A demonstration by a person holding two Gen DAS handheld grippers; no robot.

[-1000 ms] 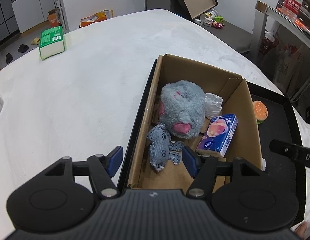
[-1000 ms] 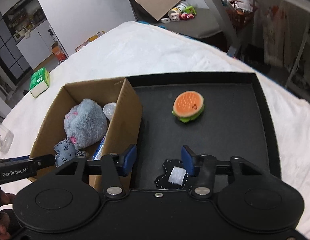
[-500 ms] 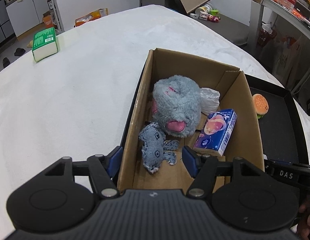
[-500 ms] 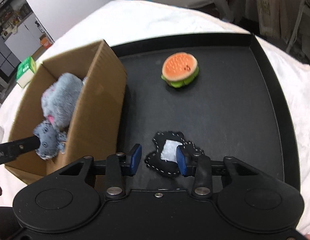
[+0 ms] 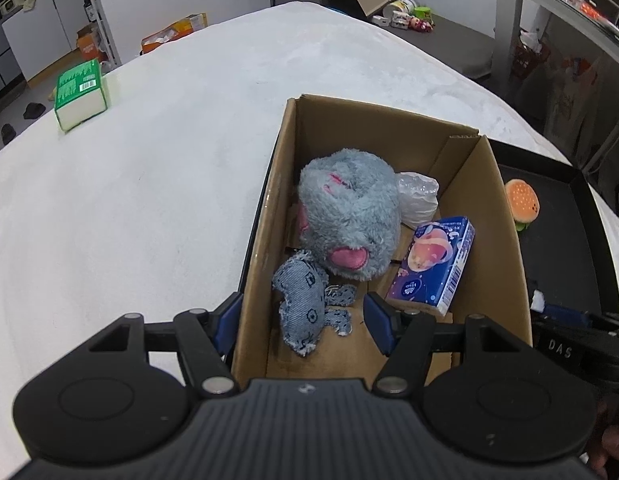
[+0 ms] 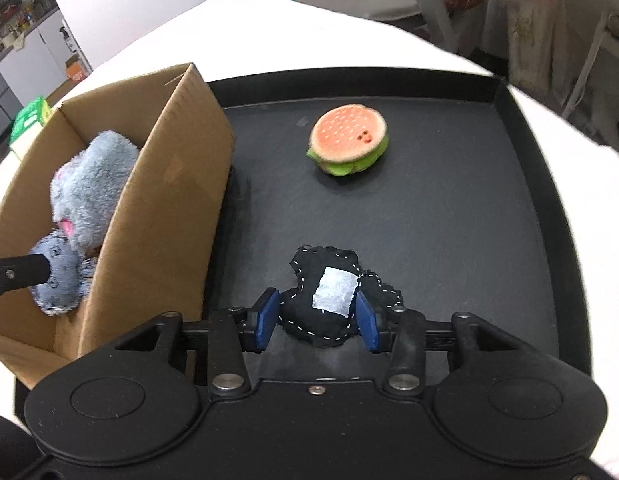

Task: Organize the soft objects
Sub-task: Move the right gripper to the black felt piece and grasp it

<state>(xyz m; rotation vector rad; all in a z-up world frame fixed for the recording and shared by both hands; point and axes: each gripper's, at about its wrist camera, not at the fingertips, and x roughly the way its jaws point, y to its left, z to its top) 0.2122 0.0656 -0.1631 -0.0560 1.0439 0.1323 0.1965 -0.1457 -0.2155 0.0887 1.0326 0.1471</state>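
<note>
A cardboard box (image 5: 505,216) holds a grey plush toy (image 5: 349,216), a small denim toy (image 5: 301,304), a blue tissue pack (image 5: 433,264) and a clear bag (image 5: 415,196). My left gripper (image 5: 303,316) is open over the box's near end, its fingers either side of the denim toy. On the black tray (image 6: 509,208) lie a burger plush (image 6: 349,140) and a black stitched toy with a white label (image 6: 329,296). My right gripper (image 6: 316,316) is open around the black toy, blue pads at its sides. The box also shows in the right wrist view (image 6: 165,208).
The box and tray sit on a white cloth-covered table (image 5: 149,184). A green tissue pack (image 5: 80,94) stands at the table's far left. A metal rack and bags are off the table at the right (image 5: 549,80).
My right gripper has moved forward and down onto the black toy, its fingers narrowing around it. My left gripper has shifted right, over the box's near end.
</note>
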